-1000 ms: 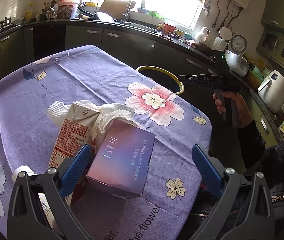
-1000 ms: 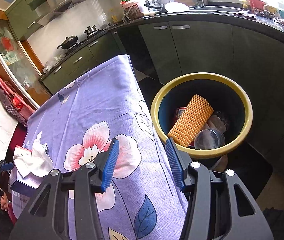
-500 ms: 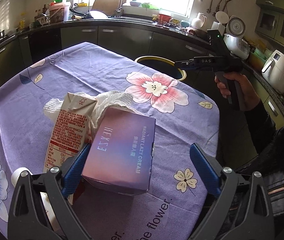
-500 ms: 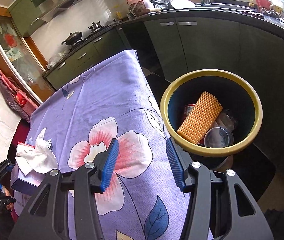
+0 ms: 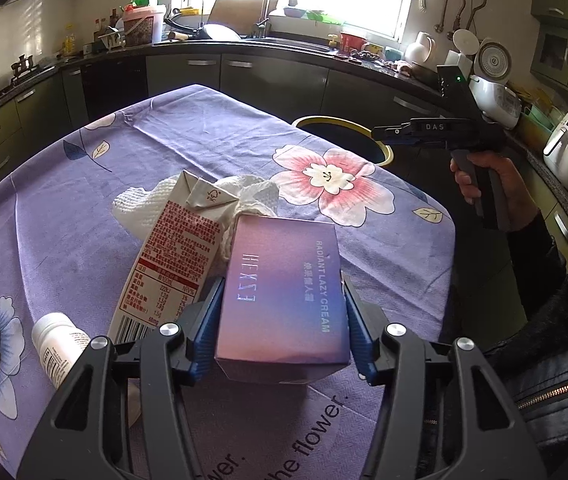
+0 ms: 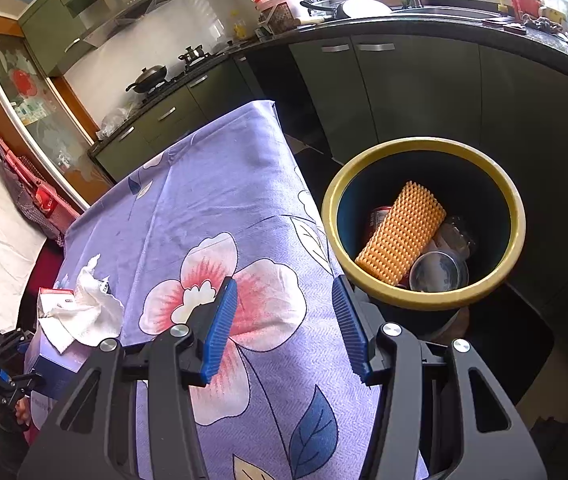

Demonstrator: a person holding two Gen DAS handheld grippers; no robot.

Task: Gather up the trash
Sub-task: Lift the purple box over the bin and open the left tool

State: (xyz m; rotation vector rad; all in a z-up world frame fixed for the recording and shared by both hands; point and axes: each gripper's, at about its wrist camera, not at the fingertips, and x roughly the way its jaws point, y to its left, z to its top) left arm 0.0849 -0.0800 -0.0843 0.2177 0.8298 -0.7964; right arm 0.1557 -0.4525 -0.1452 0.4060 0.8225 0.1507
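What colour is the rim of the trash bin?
Yellow; the trash bin's rim shows best in the right wrist view.

Carton (image 5: pixel 171 256) left of box (image 5: pixel 284 292), touching.

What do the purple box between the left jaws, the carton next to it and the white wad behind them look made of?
Purple box: likely coated paperboard, with a smooth sheen, crisp edges and foil-like lettering. The left gripper is closing on it. Carton: printed paperboard, matte, with a folded gable top and creases. White wad: soft paper towel or tissue, judging by its embossed texture and crumpled folds.
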